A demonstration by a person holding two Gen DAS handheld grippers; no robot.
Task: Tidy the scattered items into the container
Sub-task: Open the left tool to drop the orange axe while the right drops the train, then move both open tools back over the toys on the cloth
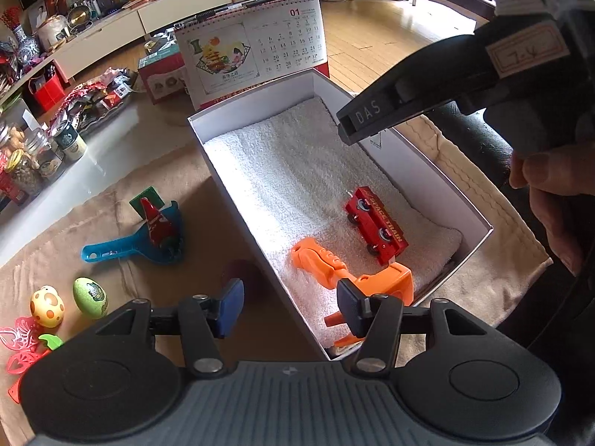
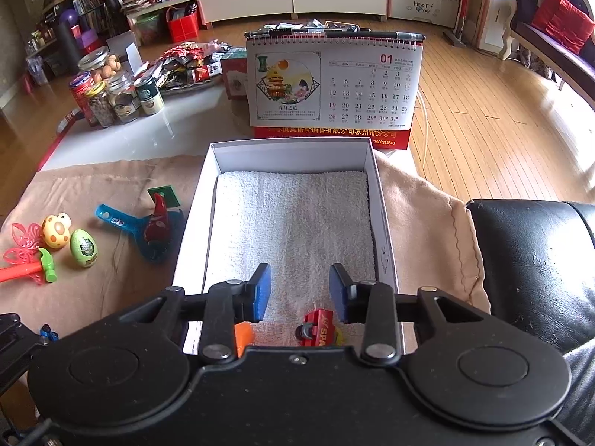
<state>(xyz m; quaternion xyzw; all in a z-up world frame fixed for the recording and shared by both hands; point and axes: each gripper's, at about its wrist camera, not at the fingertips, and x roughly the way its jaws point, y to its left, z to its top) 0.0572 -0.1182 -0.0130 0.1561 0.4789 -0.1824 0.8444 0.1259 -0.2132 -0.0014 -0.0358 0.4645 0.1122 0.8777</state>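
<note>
A white box (image 1: pixel 438 182) (image 2: pixel 383 223) lined with a white towel holds a red train car (image 1: pixel 375 225) (image 2: pixel 319 329) and an orange toy (image 1: pixel 327 264) (image 2: pixel 243 336). My left gripper (image 1: pixel 292 308) is open astride the box's near left wall, its right finger just above the orange toy and gripping nothing. My right gripper (image 2: pixel 301 293) (image 1: pixel 349 130) hangs open over the towel; the train car lies just below its pads, untouched. On the tan cloth to the left lie a blue scoop (image 1: pixel 111 251) (image 2: pixel 122 221) with a red toy (image 1: pixel 156 223) (image 2: pixel 158 223) in it, a green egg (image 1: pixel 90 297) (image 2: pixel 83 249) and a spotted yellow egg (image 1: pixel 47 306) (image 2: pixel 55 230).
A toy hammer (image 2: pixel 33 265) and a pink lace flower (image 2: pixel 26 238) lie at the far left. A desk calendar (image 2: pixel 331 89) stands behind the box, with jars (image 2: pixel 111 100) and snack packets on the left. A black leather seat (image 2: pixel 539 260) is on the right. A hand (image 1: pixel 550 193) holds the right gripper.
</note>
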